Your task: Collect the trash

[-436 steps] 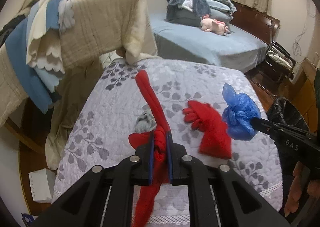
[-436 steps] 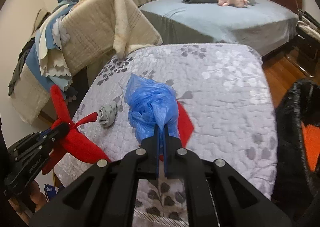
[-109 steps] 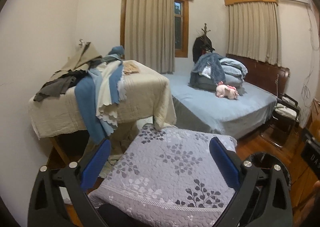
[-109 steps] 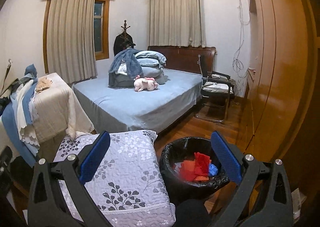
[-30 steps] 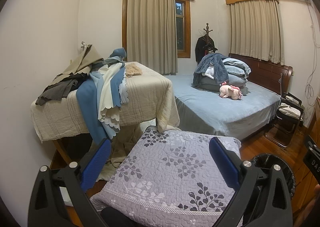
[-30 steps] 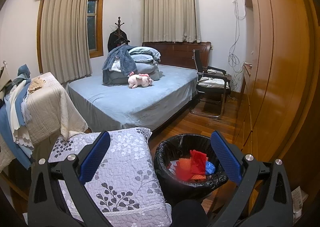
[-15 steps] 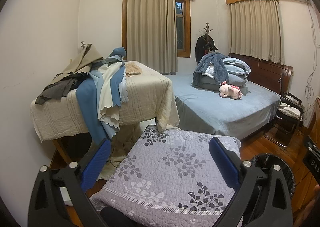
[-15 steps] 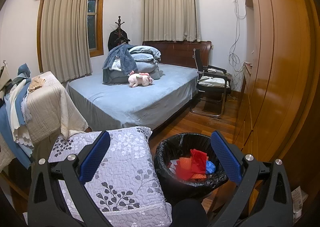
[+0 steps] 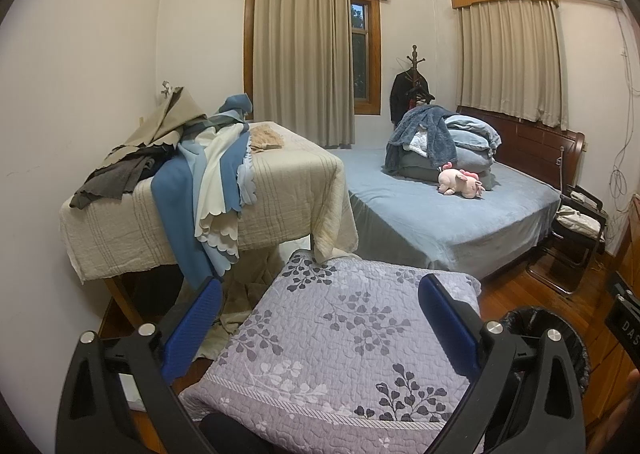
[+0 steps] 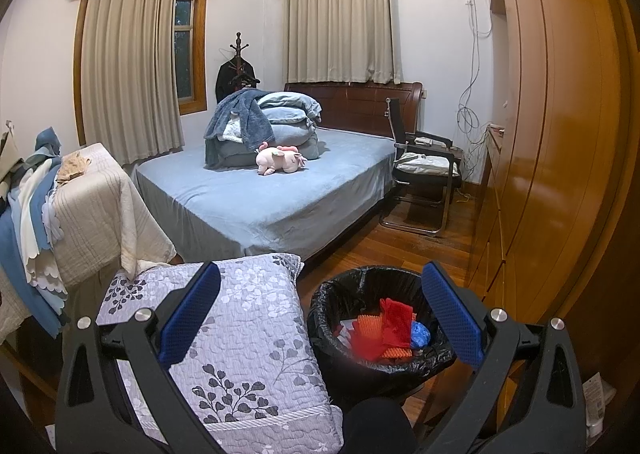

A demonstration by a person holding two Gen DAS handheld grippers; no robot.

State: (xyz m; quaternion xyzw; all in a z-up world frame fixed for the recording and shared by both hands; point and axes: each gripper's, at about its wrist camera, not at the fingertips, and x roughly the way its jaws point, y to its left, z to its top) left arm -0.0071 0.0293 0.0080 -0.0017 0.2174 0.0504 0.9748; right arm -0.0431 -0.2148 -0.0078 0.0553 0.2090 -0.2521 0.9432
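A black-lined trash bin (image 10: 328, 306) stands on the wood floor right of the quilted table. It holds red cloth (image 10: 394, 320), an orange piece (image 10: 366, 328) and a blue plastic bag (image 10: 420, 334). The bin's rim also shows in the left wrist view (image 9: 532, 314). My right gripper (image 10: 318, 314) is open and empty, held high above the bin and table edge. My left gripper (image 9: 320, 328) is open and empty, high above the grey floral quilt (image 9: 332, 342). The quilt (image 10: 240, 338) has nothing on it.
A blue bed (image 9: 440, 213) with piled bedding and a pink plush toy (image 9: 460, 183) lies behind. A cloth-draped table (image 9: 200, 205) stands at left. A black chair (image 10: 424, 181) and a wooden wardrobe (image 10: 560, 173) stand at right.
Since 14.5 s ago both grippers have let go of the red cloth and the blue bag, which now lie in the bin. Over the last second the views barely shift.
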